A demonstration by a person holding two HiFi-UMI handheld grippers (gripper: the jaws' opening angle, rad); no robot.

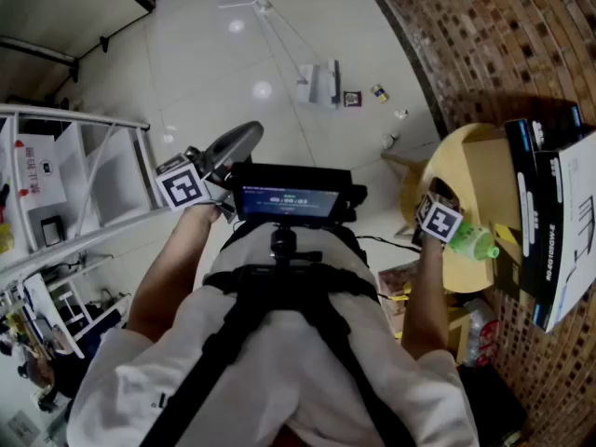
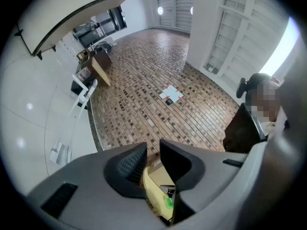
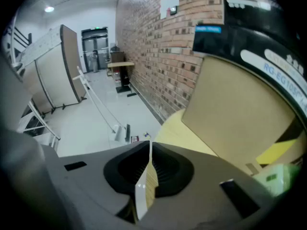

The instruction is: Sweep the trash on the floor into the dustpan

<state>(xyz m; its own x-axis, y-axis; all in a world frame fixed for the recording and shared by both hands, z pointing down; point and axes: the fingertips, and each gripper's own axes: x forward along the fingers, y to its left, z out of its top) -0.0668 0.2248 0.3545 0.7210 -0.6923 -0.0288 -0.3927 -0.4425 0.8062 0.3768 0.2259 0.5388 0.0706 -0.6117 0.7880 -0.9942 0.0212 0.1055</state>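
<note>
A white dustpan [image 1: 317,84] stands on the pale tiled floor ahead, with a long white broom handle [image 1: 275,26] beside it. Small trash lies to its right: a dark red packet [image 1: 352,98], a yellow-blue scrap [image 1: 379,92] and white crumpled bits [image 1: 389,141]. The dustpan [image 3: 122,132] also shows in the right gripper view. My left gripper [image 1: 244,135] is held level at waist height, its jaws a narrow gap apart with nothing between them [image 2: 152,147]. My right gripper [image 1: 447,198] tilts down over the round table, its jaws closed together and empty [image 3: 149,145].
A round yellow table [image 1: 438,170] stands at the right with a green bottle [image 1: 473,242] and black-and-white boxes [image 1: 549,203] on it. A brick wall [image 1: 484,35] runs behind it. A white shelf rack [image 1: 84,184] stands at the left.
</note>
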